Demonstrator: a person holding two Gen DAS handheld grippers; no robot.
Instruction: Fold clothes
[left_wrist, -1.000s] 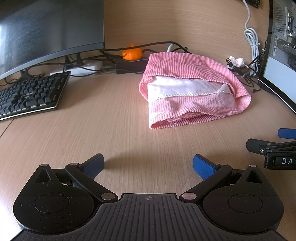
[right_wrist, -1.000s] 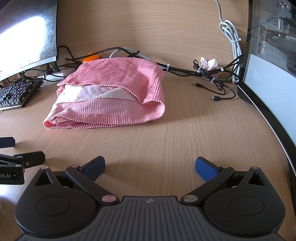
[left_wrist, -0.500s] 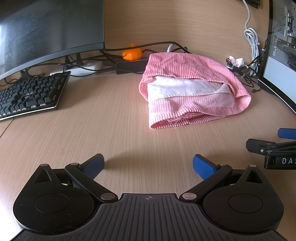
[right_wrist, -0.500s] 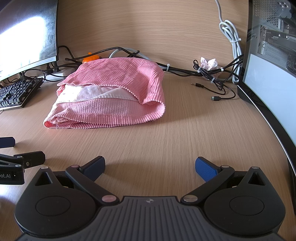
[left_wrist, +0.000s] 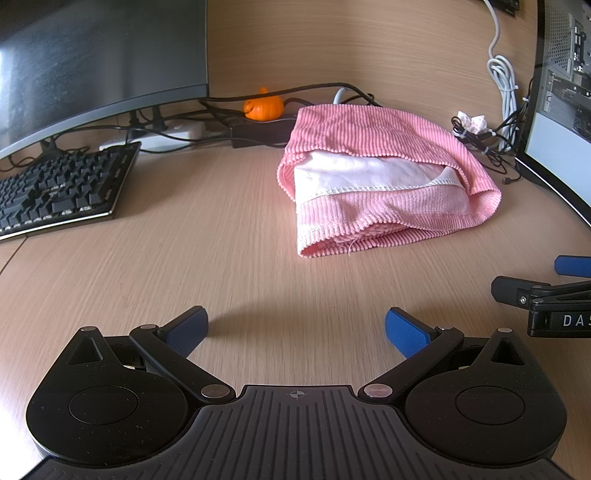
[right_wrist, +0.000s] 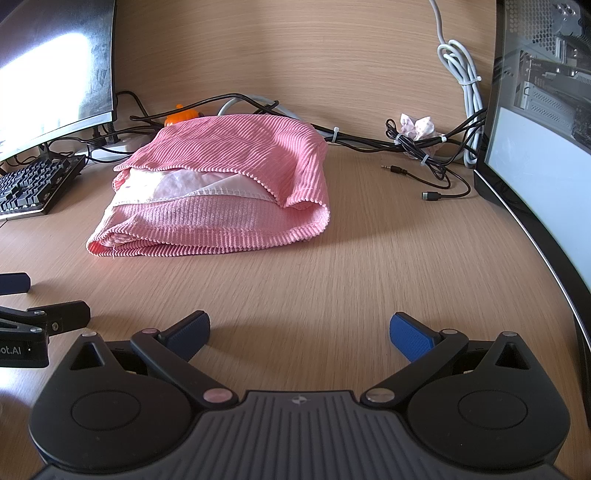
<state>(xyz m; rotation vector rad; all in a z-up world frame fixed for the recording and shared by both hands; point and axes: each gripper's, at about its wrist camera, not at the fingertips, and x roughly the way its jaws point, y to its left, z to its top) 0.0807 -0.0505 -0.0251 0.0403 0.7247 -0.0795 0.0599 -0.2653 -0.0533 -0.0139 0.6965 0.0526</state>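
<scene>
soft, light pink garment (left_wrist: 384, 184) lies folded; both my jaws gape empty; i'd pinch its near ribbed hem (right_wrist: 207, 243).

The right gripper (right_wrist: 299, 330) sits low over the wooden desk (right_wrist: 369, 266), its blue-padded fingers (right_wrist: 412, 336) spread wide with bare wood between them. Farther off, left of centre, lies a folded pink ribbed garment (right_wrist: 229, 184), a paler lining showing at its open edge. The left gripper (right_wrist: 22, 295) pokes in at the near left edge. A keyboard (right_wrist: 33, 181) lies far left, loose cables (right_wrist: 424, 162) far right.
</scene>
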